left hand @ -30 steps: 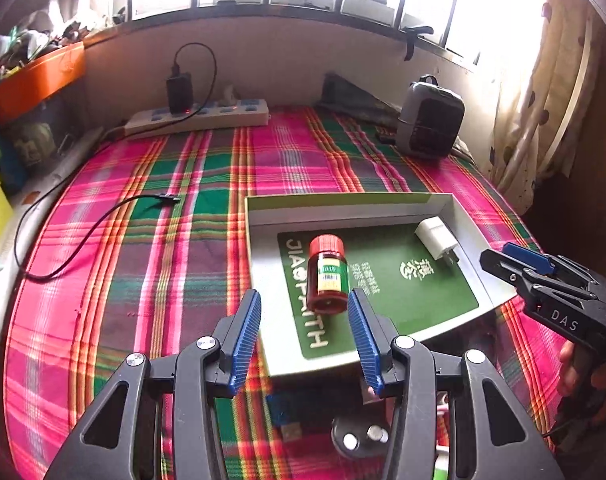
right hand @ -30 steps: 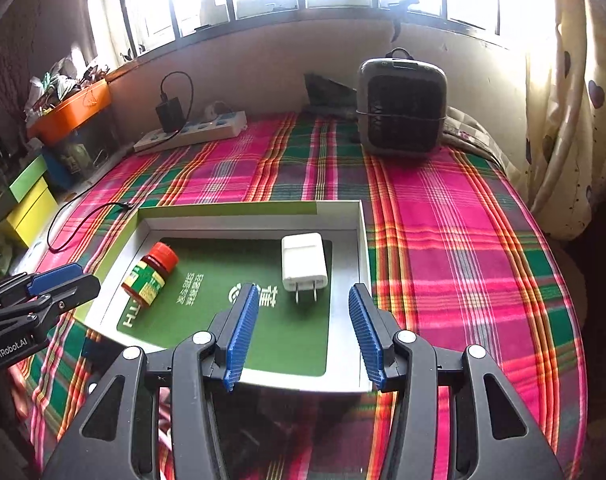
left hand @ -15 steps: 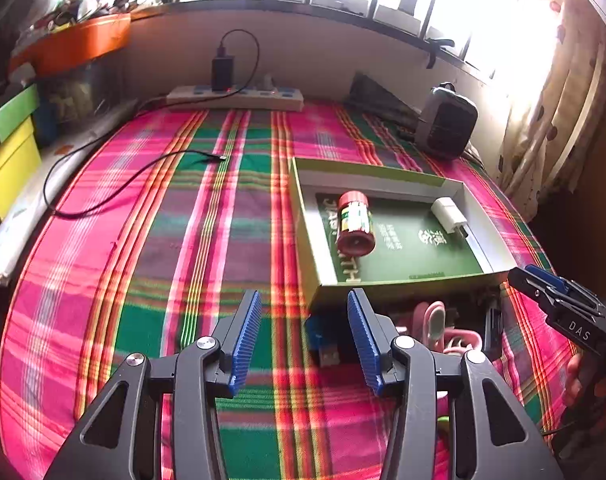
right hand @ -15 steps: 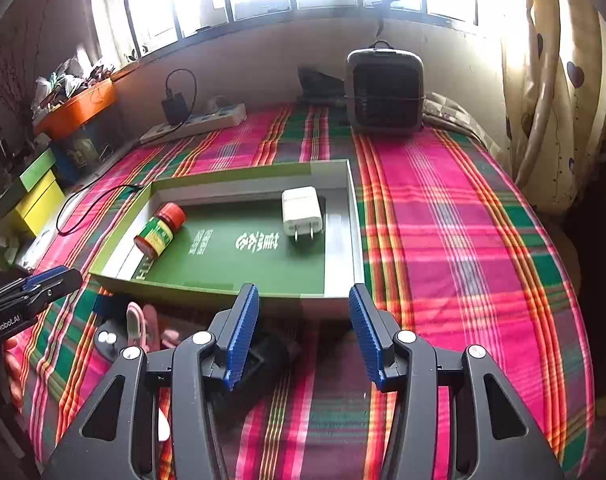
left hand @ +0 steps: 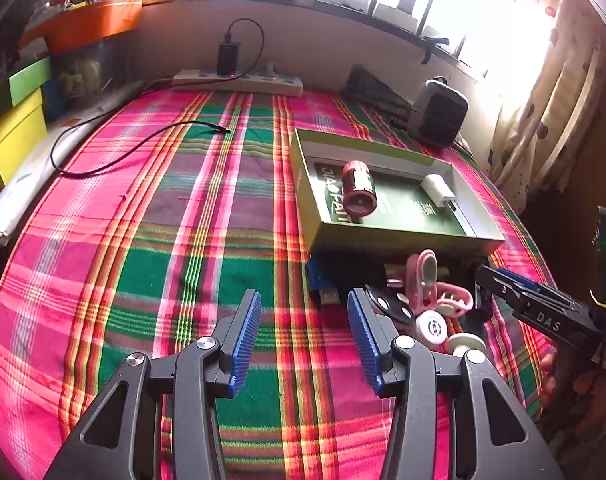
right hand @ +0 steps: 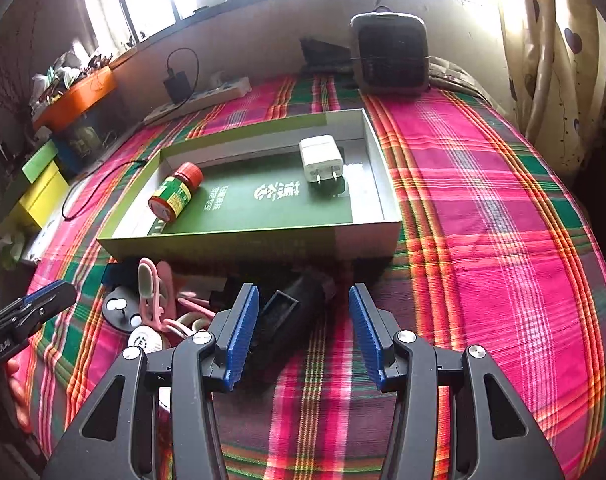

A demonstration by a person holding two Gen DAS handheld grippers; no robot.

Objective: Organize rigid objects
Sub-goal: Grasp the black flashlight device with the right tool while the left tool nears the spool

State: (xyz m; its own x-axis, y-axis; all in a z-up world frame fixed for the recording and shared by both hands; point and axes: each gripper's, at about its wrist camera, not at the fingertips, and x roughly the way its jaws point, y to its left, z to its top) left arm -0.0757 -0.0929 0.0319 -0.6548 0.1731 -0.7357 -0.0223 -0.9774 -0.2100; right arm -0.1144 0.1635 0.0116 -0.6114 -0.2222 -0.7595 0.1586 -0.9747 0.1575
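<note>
right gripper and left gripper both released, empty over plaid cloth; best to straddle the black block squarely before clenching, then carry to tray.

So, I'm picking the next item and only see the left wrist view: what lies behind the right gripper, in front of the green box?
Observer: A black block-shaped object with an open end, lying on the plaid cloth just ahead of the right gripper.
Operator: Is that gripper open?
Observer: Yes, its jaws stand apart, holding nothing.
Operator: And the white charger's prongs?
Observer: The white square charger lies flat in the green cardboard box, two prongs pointing at the near wall.
</note>
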